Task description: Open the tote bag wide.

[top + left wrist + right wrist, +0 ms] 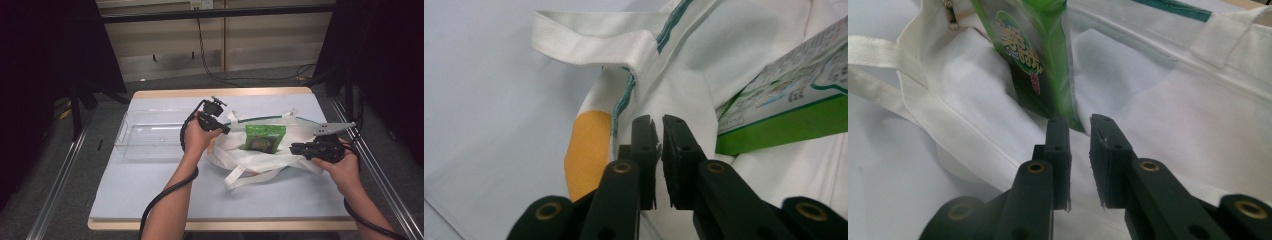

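Flanking the white tote bag (260,157) on the surface (150,190), left claw (659,120) and right claw (1080,122) sat slightly parted, gripping nothing. Green packet (264,138) lay in the bag mouth, probably just released there.

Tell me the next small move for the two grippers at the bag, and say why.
Probably draw both back off the white tote bag. The green packet already sits in its mouth, and the left gripper and right gripper each show a narrow gap between the jaws with no cloth in it.
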Motion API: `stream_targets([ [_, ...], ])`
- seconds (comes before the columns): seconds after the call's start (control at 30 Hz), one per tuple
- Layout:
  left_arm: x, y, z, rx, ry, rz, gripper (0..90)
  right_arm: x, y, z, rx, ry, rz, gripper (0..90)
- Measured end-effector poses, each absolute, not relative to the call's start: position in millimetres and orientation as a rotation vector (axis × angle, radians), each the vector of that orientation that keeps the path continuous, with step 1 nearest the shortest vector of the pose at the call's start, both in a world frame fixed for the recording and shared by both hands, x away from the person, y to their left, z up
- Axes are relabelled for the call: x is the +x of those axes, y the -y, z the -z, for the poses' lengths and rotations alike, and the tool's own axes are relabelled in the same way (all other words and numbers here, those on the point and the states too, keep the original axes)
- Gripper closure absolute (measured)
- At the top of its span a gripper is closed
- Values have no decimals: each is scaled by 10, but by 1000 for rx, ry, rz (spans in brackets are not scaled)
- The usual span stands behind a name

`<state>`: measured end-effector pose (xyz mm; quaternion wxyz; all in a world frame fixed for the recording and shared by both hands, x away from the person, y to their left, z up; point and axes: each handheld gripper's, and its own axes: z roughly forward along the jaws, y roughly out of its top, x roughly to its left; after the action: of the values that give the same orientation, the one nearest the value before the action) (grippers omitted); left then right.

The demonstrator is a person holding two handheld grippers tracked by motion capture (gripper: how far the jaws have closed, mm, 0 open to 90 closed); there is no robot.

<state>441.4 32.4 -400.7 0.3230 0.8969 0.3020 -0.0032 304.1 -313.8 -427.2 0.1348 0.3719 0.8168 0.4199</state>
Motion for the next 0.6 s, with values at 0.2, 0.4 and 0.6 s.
stream_targets([
  [0.2,4386,-326,3902,2362,-734,36,755,3021,3085,4302,1054,-2380,-1192,678],
  [0.4,4351,-321,3842,2370,-713,21,698,3011,3048,4299,1042,-2390,-1166,602],
  [0.6,4296,-288,3798,2386,-667,30,653,2991,3054,4284,1045,-2394,-1168,545],
])
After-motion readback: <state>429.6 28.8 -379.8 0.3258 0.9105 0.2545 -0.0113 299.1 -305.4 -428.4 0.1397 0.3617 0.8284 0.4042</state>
